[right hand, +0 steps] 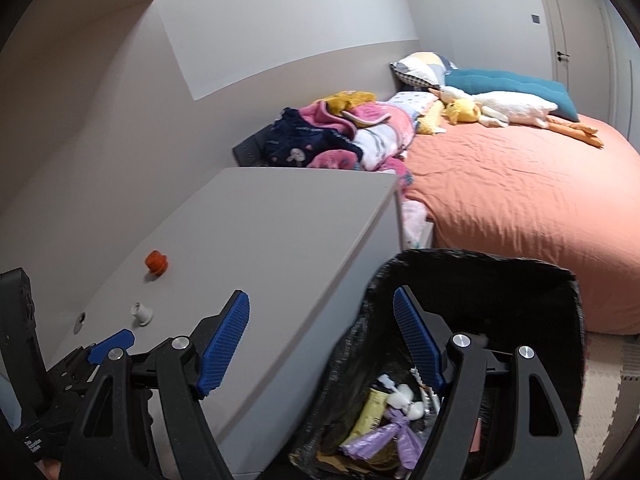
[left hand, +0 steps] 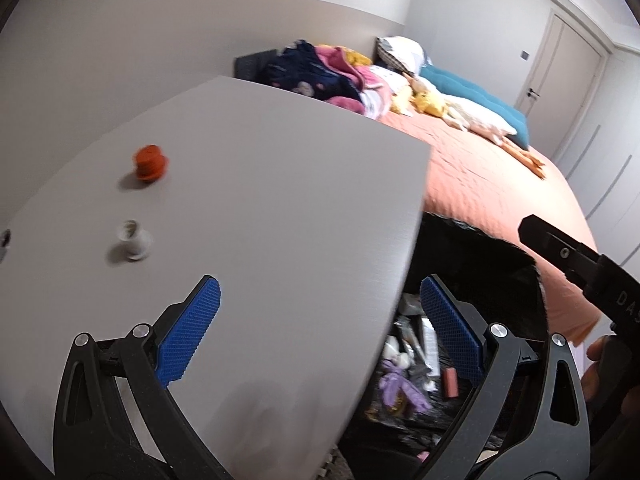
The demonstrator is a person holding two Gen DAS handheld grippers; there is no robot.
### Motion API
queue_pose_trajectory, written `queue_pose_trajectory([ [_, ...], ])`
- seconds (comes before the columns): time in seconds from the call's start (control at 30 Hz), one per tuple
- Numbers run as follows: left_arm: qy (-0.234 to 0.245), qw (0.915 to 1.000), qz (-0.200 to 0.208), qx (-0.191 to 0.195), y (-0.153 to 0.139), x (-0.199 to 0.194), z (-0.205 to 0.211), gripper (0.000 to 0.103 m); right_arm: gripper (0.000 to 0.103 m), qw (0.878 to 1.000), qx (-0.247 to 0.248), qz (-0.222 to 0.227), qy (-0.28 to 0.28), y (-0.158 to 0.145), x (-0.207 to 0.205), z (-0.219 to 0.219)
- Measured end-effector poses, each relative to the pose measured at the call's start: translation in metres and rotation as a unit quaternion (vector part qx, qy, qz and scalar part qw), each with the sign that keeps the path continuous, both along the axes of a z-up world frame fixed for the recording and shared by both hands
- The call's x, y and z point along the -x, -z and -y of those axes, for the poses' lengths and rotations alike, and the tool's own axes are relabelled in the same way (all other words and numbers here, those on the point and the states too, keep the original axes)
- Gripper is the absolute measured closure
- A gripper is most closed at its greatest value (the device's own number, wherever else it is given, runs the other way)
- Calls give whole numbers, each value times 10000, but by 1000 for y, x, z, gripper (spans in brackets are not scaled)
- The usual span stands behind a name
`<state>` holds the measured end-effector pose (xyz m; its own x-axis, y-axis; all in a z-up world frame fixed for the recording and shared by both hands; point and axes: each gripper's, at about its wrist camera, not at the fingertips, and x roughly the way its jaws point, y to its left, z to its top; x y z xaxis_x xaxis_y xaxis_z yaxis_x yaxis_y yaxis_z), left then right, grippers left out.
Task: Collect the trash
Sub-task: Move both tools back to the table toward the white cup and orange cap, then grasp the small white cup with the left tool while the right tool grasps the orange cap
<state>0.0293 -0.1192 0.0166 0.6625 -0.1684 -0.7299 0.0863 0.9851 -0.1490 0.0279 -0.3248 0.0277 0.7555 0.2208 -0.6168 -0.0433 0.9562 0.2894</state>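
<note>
Both grippers, left gripper (left hand: 320, 320) and right gripper (right hand: 320, 340), stand apart, empty. Orange cap (left hand: 150, 162) and white cap (left hand: 134, 240) sit near the tabletop's (left hand: 280, 180) left edge; judged light, rigid; grasp across the sides.

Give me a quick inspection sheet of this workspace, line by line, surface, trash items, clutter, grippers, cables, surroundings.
Surface: grey table top, mostly bare.
Job's things: orange cap and white cap lie apart on the table; black-lined trash bin beside the table holds wrappers and a purple wrapper.
Clutter: small round thing at the table edge, too small to identify.
Grippers: left gripper open, empty; right gripper open, empty, above the bin.
Cables: nothing seen.
Surroundings: bed with orange cover, heaped clothes, plush duck, door.
</note>
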Motion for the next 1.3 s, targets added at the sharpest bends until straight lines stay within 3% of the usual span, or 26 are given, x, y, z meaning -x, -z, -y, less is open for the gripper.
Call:
queue_pose_trajectory([
  [0.67, -794, 9964, -128, -257, 16, -9, -91, 6, 28, 9971, -52, -112, -748, 7, -39, -92],
  [0.93, -942, 9949, -187, -305, 26, -18, -110, 21, 28, 9955, -3, -230, -921, 15, -54, -117],
  [1.17, -927, 9947, -171, -411, 36, -34, -118, 43, 28, 9944, 10, -336, -1006, 22, -69, -133],
  [1.3, -871, 9951, -252, -390, 43, -43, -122, 61, 28, 9937, 32, -366, -1061, 25, -76, -143],
])
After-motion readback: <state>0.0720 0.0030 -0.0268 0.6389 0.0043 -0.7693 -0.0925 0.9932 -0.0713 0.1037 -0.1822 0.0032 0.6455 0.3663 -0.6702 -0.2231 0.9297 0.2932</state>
